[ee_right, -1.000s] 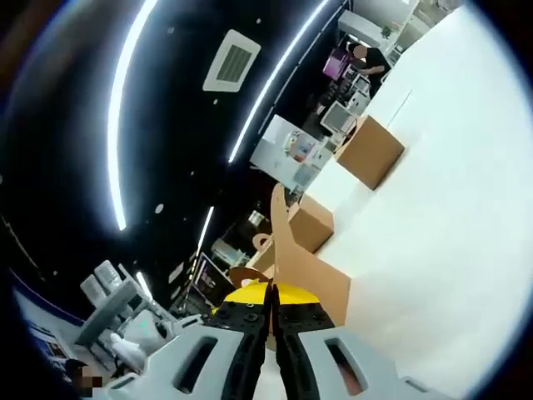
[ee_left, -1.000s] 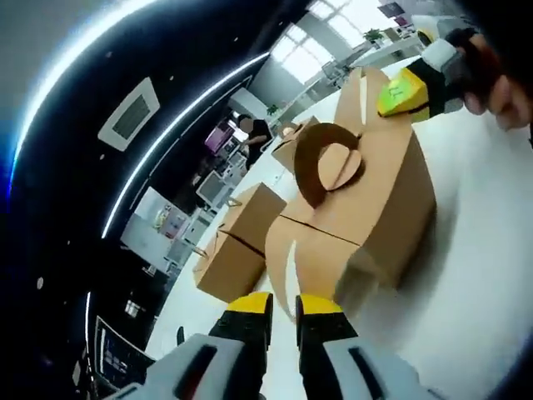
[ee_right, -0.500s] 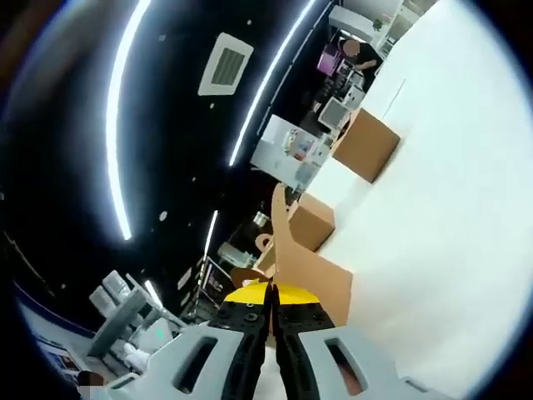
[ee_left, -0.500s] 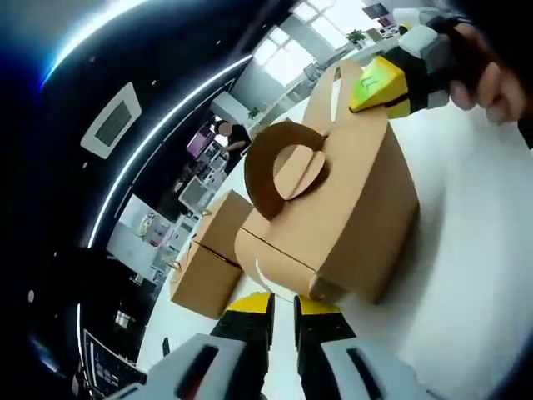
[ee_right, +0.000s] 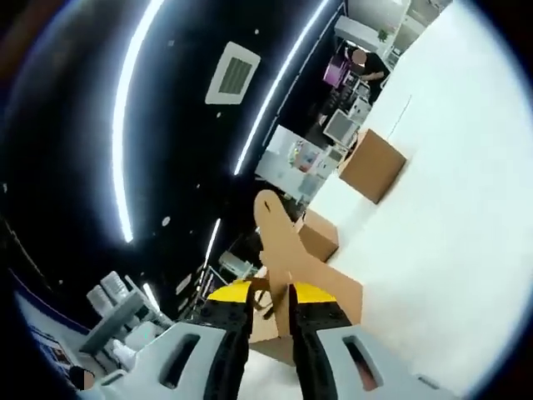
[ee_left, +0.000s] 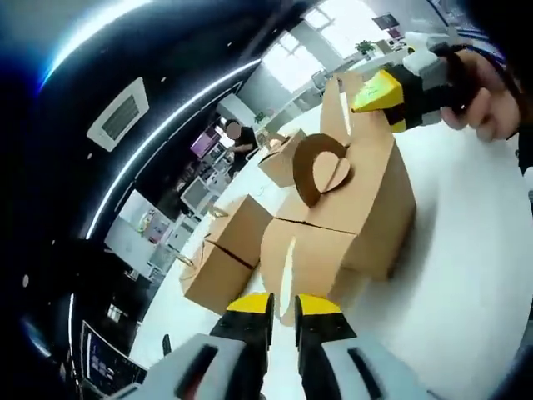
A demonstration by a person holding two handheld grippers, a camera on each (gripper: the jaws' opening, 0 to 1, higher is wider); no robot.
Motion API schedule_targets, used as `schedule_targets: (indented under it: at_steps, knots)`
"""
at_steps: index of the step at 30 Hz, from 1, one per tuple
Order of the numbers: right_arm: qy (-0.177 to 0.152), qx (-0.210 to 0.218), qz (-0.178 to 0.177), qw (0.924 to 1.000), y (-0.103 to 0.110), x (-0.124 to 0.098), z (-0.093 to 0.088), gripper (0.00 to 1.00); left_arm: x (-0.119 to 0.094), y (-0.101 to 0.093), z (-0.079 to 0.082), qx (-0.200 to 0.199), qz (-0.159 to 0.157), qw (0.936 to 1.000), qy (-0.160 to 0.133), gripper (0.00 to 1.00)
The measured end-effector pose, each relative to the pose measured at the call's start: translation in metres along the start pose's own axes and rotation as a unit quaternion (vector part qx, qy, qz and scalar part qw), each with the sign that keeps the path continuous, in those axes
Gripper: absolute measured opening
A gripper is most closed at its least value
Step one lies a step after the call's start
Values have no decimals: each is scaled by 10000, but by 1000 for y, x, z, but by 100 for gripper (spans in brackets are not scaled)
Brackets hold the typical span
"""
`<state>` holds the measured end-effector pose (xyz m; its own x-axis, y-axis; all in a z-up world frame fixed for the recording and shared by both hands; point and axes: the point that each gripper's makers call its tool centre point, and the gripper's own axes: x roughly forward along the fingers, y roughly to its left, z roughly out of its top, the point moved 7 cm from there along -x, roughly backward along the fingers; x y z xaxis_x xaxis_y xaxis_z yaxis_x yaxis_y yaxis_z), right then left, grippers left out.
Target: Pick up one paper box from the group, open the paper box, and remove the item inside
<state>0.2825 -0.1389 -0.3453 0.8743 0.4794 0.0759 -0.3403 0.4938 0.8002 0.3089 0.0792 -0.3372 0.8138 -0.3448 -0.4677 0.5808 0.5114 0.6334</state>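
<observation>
- I am looking across a white table (ee_left: 491, 275) in a big room with a dark ceiling, long light strips (ee_right: 133, 108) and a square vent (ee_right: 233, 71); bright windows (ee_left: 308, 46) are glowing at the far end.
- A person (ee_left: 241, 137) is standing far back among shelves and screens.
- The paper box (ee_left: 350, 217) I am working on is sitting on the table just ahead of my left gripper (ee_left: 283, 307), its long side running away from me toward the windows, its curved handle tabs (ee_left: 323, 167) standing up on top.
- My left gripper's jaws are sitting slightly parted with nothing between them, just short of the box's near end.
- My right gripper (ee_left: 391, 90) is reaching in at the box's far top edge, with a hand (ee_left: 487, 92) behind it.
- In the right gripper view, the jaws of the right gripper (ee_right: 271, 293) are standing a little apart around an upright flap (ee_right: 283, 250) of the box; I cannot tell whether they are pinching it.
- Other brown boxes (ee_left: 225, 254) are sitting nearby on the table, another (ee_right: 372, 165) farther off.
</observation>
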Motion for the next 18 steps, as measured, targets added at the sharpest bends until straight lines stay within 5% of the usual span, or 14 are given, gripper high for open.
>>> schedule_targets:
  at_steps: [5,10,15,18]
  knots:
    - [-177,-762,-172,9968,5,1,12,35,-11,12,13,-141,91,9995,-249,14]
    - [-438,-1126,-418,9918,3,11,35,32,-7,18,30,-149,218,9988,-404,15]
    - [-523,-2124,-889,9717,-9,21,48,25,1,22,42,-348,418,9967,-595,16]
    - [-469,-2423,-1071,9631,-17,22,48,21,11,22,37,-253,664,9966,-412,16]
